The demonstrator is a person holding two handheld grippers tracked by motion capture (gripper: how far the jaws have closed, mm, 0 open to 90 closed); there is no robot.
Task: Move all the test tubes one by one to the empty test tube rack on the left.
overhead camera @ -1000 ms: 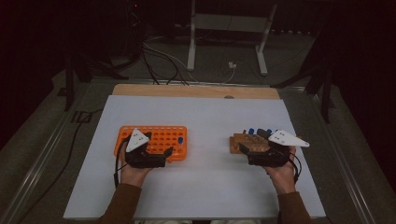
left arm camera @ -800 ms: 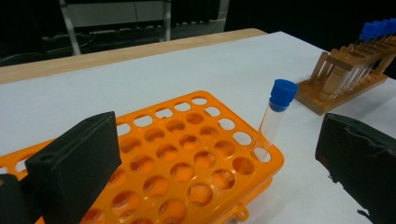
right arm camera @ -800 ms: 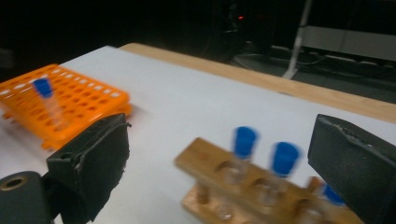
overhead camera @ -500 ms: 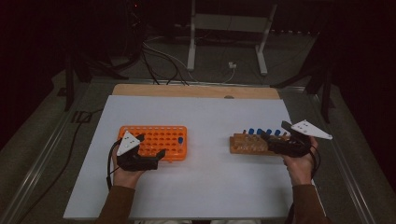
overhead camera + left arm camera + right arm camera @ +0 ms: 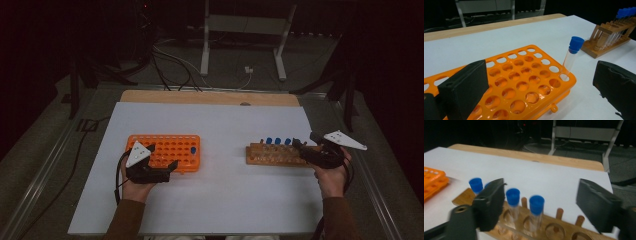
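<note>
Blue-capped tubes (image 5: 536, 206) in the wooden rack (image 5: 274, 155) near the table's right edge were framed, untouched, by the right gripper (image 5: 540, 205), whose jaws had just been closing.

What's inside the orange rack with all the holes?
One clear tube with a blue cap stands tilted in a corner hole of the orange rack. The other holes in view look empty. The left gripper's black jaw covers some holes, so those can't be checked.
</note>
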